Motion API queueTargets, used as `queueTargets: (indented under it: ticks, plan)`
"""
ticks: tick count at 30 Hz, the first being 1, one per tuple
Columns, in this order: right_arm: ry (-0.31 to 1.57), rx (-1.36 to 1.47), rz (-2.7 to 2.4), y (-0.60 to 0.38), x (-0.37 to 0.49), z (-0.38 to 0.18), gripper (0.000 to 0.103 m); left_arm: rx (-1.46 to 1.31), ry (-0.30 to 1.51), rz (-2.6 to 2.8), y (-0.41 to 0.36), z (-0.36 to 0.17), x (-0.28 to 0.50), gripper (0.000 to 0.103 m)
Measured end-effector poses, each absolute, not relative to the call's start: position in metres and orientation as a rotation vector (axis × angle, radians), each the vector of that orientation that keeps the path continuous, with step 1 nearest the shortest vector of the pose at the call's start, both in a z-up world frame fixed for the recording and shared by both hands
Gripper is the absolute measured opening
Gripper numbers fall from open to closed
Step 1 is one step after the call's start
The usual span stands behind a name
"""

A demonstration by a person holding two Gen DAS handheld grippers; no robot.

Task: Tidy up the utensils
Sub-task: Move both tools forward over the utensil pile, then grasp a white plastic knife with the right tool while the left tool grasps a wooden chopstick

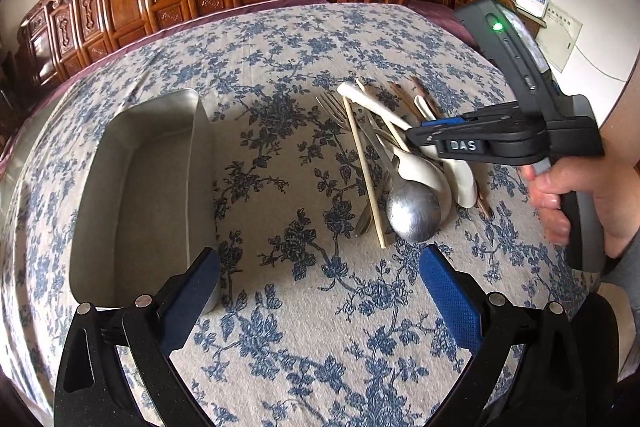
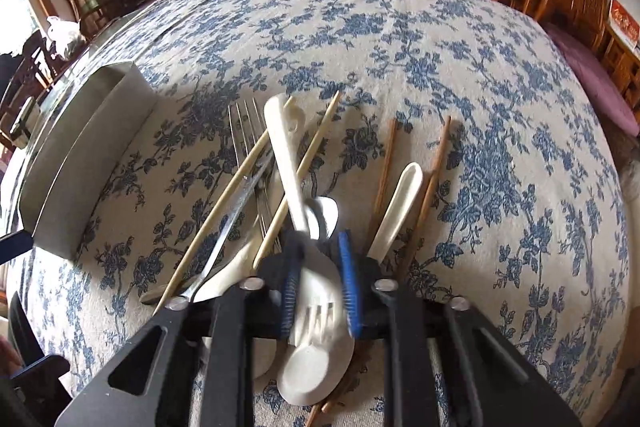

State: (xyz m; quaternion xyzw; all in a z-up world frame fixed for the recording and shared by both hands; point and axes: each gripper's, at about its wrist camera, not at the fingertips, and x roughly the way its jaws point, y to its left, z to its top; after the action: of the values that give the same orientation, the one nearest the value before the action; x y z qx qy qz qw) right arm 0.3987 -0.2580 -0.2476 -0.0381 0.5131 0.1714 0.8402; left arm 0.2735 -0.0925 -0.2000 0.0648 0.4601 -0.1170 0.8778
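1. Left wrist view: the utensil pile (image 1: 400, 163) lies right of centre on the worktop (image 1: 280, 67). Its long axes run mostly from far to near. The metal spoon (image 1: 414, 213) has its bowl at the near end, and the fork (image 1: 334, 107) has its tines at the far end.
2. The metal tray (image 1: 148, 187) sits left of the pile with a strip of floral cloth between them. Nothing shows inside it.
3. The left gripper (image 1: 320, 287) hovers with jaws spread wide, holding nothing. The right gripper (image 1: 416, 137) reaches into the pile from the right.
4. Right wrist view: the right gripper (image 2: 318, 279) has its jaws pinching a white spork (image 2: 316, 291), handle pointing away, tines towards the camera.
5. Brown chopsticks (image 2: 432, 171) lie to the right. Open cloth stretches beyond to the far edge.
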Motion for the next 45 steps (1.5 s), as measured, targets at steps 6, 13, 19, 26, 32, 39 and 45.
queueTargets:
  ticks: [6,13,19,26,32,39,45]
  plan:
    - [1.065,-0.084,0.374,-0.262,0.388,-0.238,0.007,0.145,0.979,-0.244,-0.099,-0.210,0.285,0.095]
    - [1.002,-0.060,0.400,-0.274,0.373,-0.211,0.004,0.143,1.005,-0.267,-0.112,-0.221,0.300,0.077]
    - [0.972,-0.043,0.410,-0.284,0.354,-0.196,0.004,0.156,1.057,-0.282,-0.121,-0.238,0.310,0.051]
    - [0.955,-0.044,0.418,-0.288,0.334,-0.184,0.004,0.180,1.063,-0.270,-0.127,-0.243,0.310,0.039]
    - [0.954,-0.054,0.412,-0.285,0.324,-0.179,0.004,0.174,1.069,-0.279,-0.123,-0.242,0.301,0.004]
    - [0.952,-0.061,0.418,-0.271,0.311,-0.175,0.004,0.120,1.055,-0.289,-0.103,-0.231,0.293,0.004]
    - [0.941,-0.063,0.424,-0.253,0.305,-0.167,0.004,0.099,1.003,-0.294,-0.084,-0.203,0.281,0.004]
